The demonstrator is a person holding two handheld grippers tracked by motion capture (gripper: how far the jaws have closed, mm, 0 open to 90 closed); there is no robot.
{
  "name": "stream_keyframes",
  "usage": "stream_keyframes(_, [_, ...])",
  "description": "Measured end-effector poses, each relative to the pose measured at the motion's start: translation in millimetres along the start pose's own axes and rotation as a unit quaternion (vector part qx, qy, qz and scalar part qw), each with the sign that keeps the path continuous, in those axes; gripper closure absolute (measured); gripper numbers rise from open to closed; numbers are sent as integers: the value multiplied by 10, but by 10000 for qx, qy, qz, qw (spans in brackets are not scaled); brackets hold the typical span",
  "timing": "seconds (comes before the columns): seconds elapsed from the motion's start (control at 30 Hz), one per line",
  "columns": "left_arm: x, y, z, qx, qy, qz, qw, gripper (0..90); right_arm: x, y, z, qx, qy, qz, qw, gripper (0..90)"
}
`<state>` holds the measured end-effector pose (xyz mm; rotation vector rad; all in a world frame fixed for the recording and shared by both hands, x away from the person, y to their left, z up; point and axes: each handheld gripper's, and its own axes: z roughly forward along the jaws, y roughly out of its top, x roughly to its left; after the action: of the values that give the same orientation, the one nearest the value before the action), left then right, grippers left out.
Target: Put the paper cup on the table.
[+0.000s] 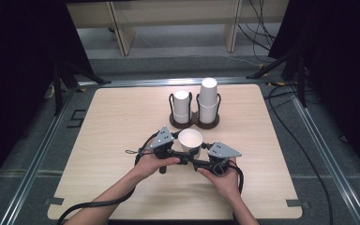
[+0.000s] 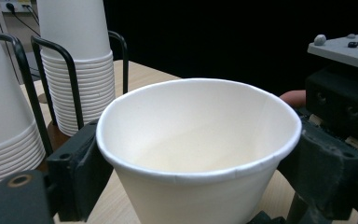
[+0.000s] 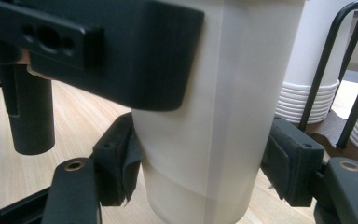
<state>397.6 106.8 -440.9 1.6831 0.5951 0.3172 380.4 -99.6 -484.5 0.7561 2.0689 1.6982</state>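
Observation:
A white paper cup stands upright, mouth up, in the middle of the wooden table, held between both grippers. My left gripper comes in from the left; in its own view its black jaws press the cup just below the rim on both sides. My right gripper reaches in from the right and is shut lower on the cup wall, its pads against the sides. The left gripper's jaw crosses the top of the right gripper view.
Behind the cup a dark two-slot wire holder carries two stacks of upside-down cups, a shorter one and a taller one. They stand close by. Black curtains and cables surround the table.

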Motion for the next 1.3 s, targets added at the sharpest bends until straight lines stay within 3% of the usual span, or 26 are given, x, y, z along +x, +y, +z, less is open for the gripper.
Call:
stream_keyframes(0.1, [-12,5,-5,-16,-1,49,10000,174,1,13,-18,119,-85,-45,9999,328])
stream_keyframes(0.17, [-17,2,-11,-6,7,170,9999,195,21,9,-14,132,-88,136,9998,316])
stream_keyframes(0.3, [-34,-2,-17,-70,33,323,9994,220,7,15,-1,154,13,44,9999,283])
stream_keyframes(0.33, [-41,4,-27,-83,63,369,9993,223,-5,11,14,24,-12,-50,10000,266])
stream_keyframes(0.37, [-39,7,-29,-115,71,402,9991,227,-6,17,0,121,-148,-97,9998,247])
stream_keyframes(0.43, [-34,25,-59,-122,134,467,9987,230,8,13,-4,256,-85,82,9996,219])
stream_keyframes(0.57, [7,51,-122,-146,268,590,9978,232,7,9,-12,310,-94,57,9995,199])
stream_keyframes(0.83, [122,51,-276,-282,511,576,9966,232,-17,8,-35,222,-167,51,9996,197])
stream_keyframes(0.9, [155,48,-323,-236,584,619,9961,233,-19,3,-34,177,-88,156,9997,197])
stream_keyframes(0.93, [166,42,-328,-300,598,614,9959,233,-20,4,-42,165,-241,124,9995,198])
stream_keyframes(0.97, [178,42,-357,-238,627,595,9960,233,-22,2,-41,154,-150,213,9995,198])
stream_keyframes(1.0, [195,36,-372,-266,620,579,9960,233,-45,7,-45,121,-158,47,9998,199])
stream_keyframes(1.1, [237,28,-441,-265,689,531,9959,234,-58,7,-66,136,-260,54,9996,201])
stream_keyframes(1.13, [258,23,-465,-300,733,545,9954,234,-49,-1,-60,123,-156,221,9996,202])
stream_keyframes(1.3, [314,-3,-560,-264,876,538,9944,235,-70,-1,-83,133,-225,187,9995,205])
